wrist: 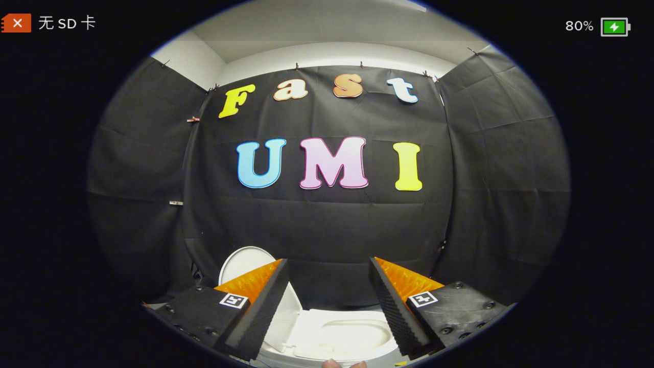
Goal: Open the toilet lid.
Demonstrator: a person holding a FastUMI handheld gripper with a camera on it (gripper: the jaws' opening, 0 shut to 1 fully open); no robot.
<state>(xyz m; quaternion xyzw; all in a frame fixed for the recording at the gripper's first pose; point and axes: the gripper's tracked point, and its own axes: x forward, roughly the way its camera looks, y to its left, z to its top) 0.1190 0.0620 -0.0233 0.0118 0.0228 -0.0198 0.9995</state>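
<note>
Raised white plastic toilet lid (245, 263) stands upright behind the left finger.
The gripper (329, 306) hangs above the white ceramic toilet bowl (352, 335), fingers (260, 306) spread wide, gripping nothing.

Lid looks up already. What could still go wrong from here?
1. The lid stands raised behind one finger of the open tool; if it isn't leaning securely, it may drop back onto the seat.
2. That finger sits close to the lid, so pulling away sideways could knock it.
</note>
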